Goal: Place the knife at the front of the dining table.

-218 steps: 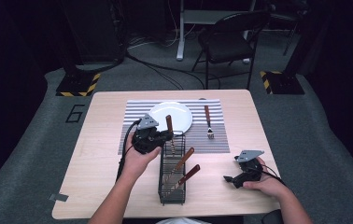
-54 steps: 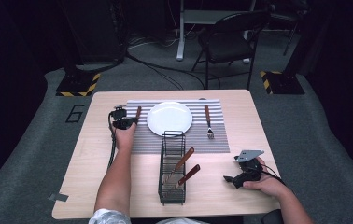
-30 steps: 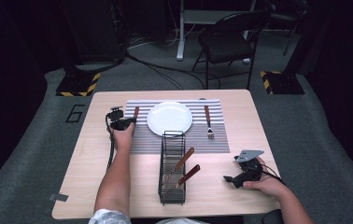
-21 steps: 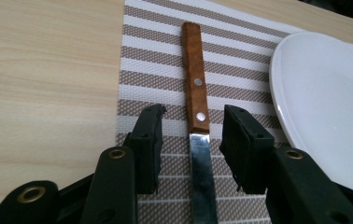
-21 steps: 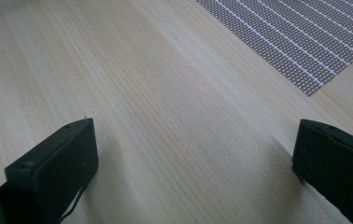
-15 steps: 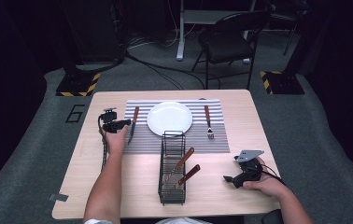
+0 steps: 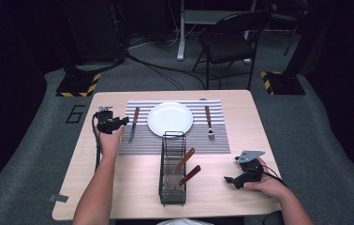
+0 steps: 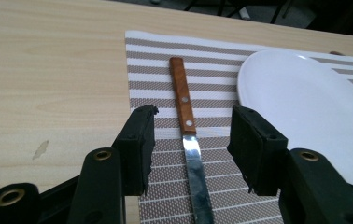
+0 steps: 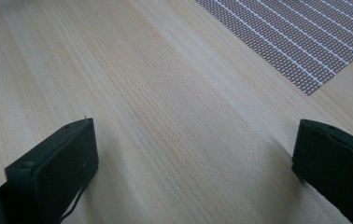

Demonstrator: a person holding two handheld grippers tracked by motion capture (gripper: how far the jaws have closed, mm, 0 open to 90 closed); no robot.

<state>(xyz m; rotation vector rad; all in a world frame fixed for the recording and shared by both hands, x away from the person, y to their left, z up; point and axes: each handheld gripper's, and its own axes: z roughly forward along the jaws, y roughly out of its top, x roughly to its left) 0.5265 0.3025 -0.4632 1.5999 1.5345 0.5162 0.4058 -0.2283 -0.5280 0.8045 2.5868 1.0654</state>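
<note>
Knife (image 8: 186, 123) lay flat on the striped placemat (image 8: 158, 70) near the worktop's far left corner, just beside the plate (image 8: 305, 107). Both the left gripper (image 8: 191, 147) and right gripper (image 9: 193, 158) were spread, empty. It looked light, stiff, slippery at the blade; its wooden handle seemed the safest hold.

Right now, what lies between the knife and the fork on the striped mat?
The white plate lies between the knife and the fork, as the high view shows.

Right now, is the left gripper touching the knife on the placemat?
Apart. The left gripper view shows the left gripper open, its jaws either side of the knife with striped placemat visible between each jaw and the knife.
</note>
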